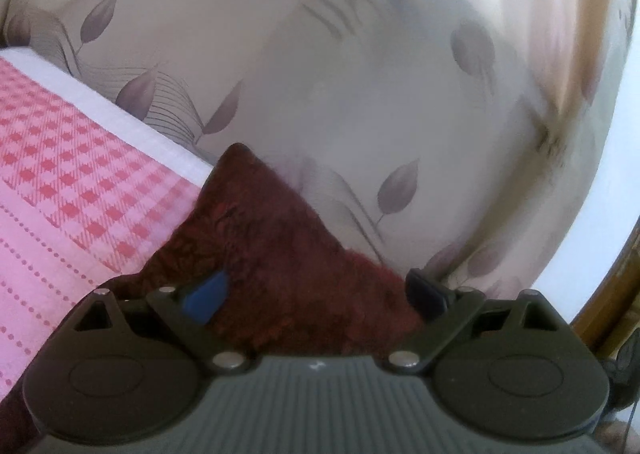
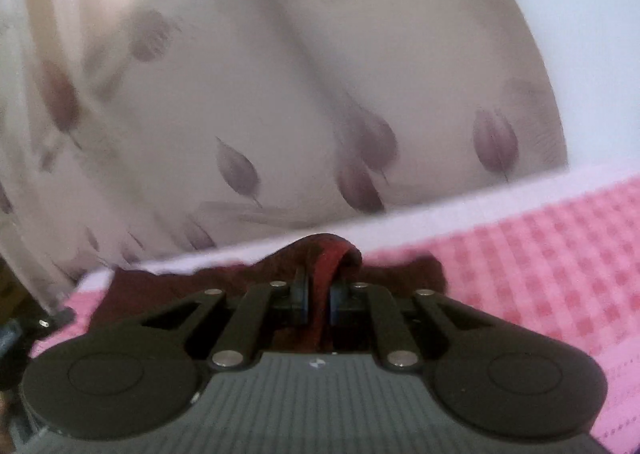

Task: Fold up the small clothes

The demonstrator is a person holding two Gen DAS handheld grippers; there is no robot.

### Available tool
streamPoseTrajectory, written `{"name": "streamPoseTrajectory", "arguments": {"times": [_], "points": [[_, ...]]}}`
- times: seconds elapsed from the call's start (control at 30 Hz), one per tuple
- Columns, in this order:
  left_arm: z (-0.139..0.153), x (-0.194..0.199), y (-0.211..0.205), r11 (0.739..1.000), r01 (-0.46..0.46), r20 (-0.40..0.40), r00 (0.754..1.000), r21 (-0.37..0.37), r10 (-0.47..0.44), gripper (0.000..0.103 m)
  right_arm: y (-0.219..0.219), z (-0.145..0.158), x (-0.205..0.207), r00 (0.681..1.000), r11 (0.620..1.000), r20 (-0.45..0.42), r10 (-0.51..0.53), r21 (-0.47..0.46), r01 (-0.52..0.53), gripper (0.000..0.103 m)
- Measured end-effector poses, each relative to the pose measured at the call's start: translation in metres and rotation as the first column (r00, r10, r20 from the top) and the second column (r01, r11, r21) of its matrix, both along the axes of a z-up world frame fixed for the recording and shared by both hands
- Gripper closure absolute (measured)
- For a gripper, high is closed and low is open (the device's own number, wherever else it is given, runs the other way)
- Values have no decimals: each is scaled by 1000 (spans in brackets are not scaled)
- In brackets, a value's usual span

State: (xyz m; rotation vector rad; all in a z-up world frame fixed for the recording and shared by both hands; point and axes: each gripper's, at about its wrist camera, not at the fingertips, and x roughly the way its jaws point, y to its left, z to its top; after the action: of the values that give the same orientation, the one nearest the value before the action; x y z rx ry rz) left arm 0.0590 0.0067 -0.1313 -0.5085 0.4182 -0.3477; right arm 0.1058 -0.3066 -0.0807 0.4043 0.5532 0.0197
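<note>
Maroon cloth (image 1: 280, 254) lies on the pink checked spread (image 1: 80, 173), a corner pointing away between the spread fingers of the left claw (image 1: 316, 294). Right claw (image 2: 319, 300) pinches a raised fold (image 2: 328, 258) at the spread's edge, so it leads.

A pink cloth (image 1: 68, 157) covers the work surface, woven in a red-and-pink check with rows of small red dots along one part and a plain white border (image 1: 132, 121) at its far edge. In the right wrist view the same checked cloth (image 2: 552, 254) fills the lower right. Beyond the border hangs a pale curtain (image 1: 280, 53) printed with grey-purple leaves and fine curved lines. At the far right a brownish strip, perhaps a wooden frame (image 1: 616, 286), is too blurred to identify.
</note>
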Motion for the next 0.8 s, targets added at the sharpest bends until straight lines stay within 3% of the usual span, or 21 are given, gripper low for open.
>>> {"name": "streamPoseTrajectory", "arguments": {"times": [0.13, 0.23, 0.37, 0.53, 0.57, 0.63, 0.7, 0.73, 0.8], "points": [[-8, 6, 4, 1000, -8, -47, 999, -26, 7, 6, -4, -28, 3, 999, 999, -41, -25, 41, 27, 88], [-11, 9, 9, 999, -19, -60, 998, -49, 16, 7, 1, -30, 11, 997, 1000, -79, -21, 7, 21, 88], [-10, 10, 4, 1000, -19, -66, 998, -5, 19, 6, 12, -31, 15, 996, 998, -81, -22, -61, 17, 87], [11, 3, 7, 999, 51, -95, 994, 15, -49, 5, 0, -29, 5, 997, 999, -76, -13, 32, 16, 77], [20, -6, 13, 997, 74, -86, 994, -12, -75, 5, -3, -22, -4, 997, 996, -71, -39, 81, 44, 69], [39, -30, 27, 994, 104, -45, 993, -36, -106, 5, -5, 1, -43, 996, 987, 33, -88, 139, 83, 47], [53, -51, 40, 988, 154, -48, 987, 18, -153, 5, 0, 15, -85, 992, 987, 115, -60, 157, 41, 9], [58, -63, 46, 984, 171, -48, 985, 50, -168, 5, 4, 19, -109, 990, 985, 134, -33, 172, 10, 3], [61, -91, 59, 978, 176, -36, 984, 113, -173, 5, 10, 23, -153, 989, 979, 149, 14, 200, -44, 2]]}}
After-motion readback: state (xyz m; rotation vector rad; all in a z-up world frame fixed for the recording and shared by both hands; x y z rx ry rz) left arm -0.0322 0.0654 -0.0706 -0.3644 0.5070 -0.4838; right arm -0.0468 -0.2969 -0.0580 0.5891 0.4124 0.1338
